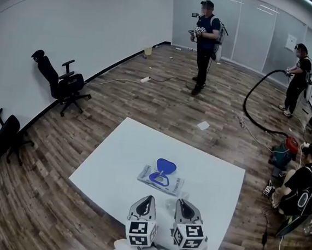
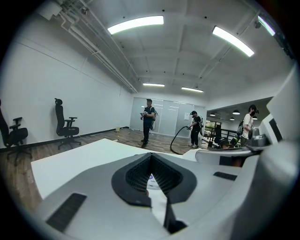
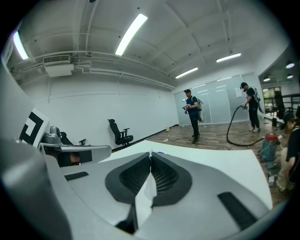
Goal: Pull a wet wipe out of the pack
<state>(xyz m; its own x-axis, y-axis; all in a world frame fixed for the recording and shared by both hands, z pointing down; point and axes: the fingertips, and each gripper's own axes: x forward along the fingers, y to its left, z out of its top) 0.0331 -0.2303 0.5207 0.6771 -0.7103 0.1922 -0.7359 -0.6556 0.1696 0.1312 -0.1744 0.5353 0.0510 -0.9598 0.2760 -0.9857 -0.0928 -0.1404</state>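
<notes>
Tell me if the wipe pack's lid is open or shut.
Open: the blue lid is flipped up off the wipe pack, its opening uncovered.

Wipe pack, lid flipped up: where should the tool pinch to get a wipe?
In the oval opening of the wet wipe pack, from above on the near side: the blue lid stands open on the far side and blocks that approach. Whether a wipe tuft sticks up can't be told.

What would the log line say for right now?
stage: wipe not yet pulled | left tongs: shut, empty, short of pack | right tongs: shut, empty, short of pack | wipe pack: flat on table, blue lid open
</notes>
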